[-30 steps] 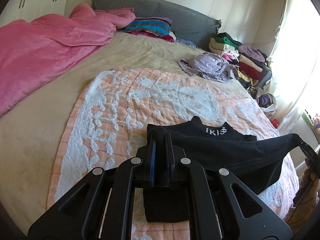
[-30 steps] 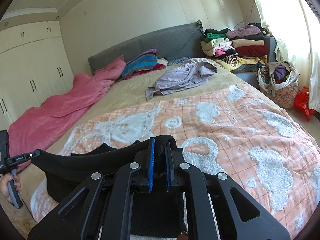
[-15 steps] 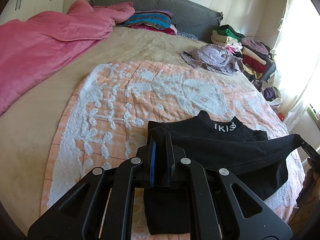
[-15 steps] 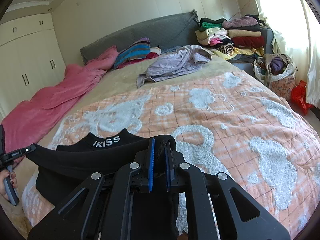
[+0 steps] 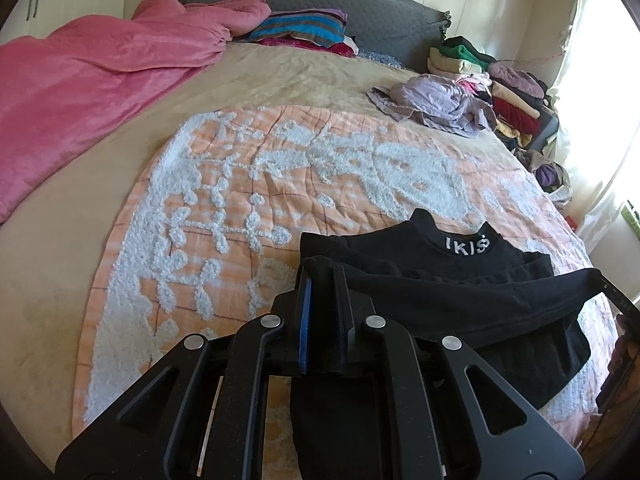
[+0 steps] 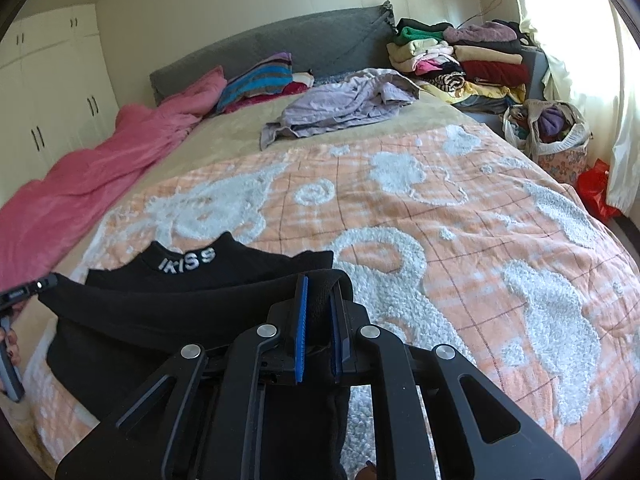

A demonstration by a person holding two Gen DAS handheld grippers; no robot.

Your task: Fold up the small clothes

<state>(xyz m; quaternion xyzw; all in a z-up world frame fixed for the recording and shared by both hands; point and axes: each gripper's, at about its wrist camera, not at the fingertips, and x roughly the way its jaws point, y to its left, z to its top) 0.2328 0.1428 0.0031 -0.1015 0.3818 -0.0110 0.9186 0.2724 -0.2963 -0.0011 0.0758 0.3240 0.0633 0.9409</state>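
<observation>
Hidden under both gripper bodies: the near lower part of the black garment (image 5: 460, 296), cut off at the bottom edge in each view. Hard to read: the white lettering on its collar, partly blurred. Hard to judge too whether the raised fold touches the layer beneath it or hangs just above.

Left gripper (image 5: 322, 280): jaws clamped on one end of the garment's raised edge, cloth pinched between the blue pads. Right gripper (image 6: 318, 286): jaws likewise shut on the opposite end. Stretched between them, a taut black band of fabric above the rest of the garment, which lies on the peach-and-white quilt (image 5: 248, 184) at the near end of the bed.

Seen only from the left wrist: the right gripper's tip at the far right edge, mostly cropped. Seen only from the right wrist: the left gripper's tip with a few fingers (image 6: 10, 344) of the hand at the far left, a floral basket (image 6: 560, 148) of clothes and a red bag (image 6: 596, 194) on the floor.

Farther up the bed: a crumpled lilac garment (image 6: 344, 104), a pink blanket (image 5: 88, 76), striped pillows (image 5: 300, 30), and beside the grey headboard (image 6: 280, 44) a stack of folded clothes (image 6: 460, 60).
</observation>
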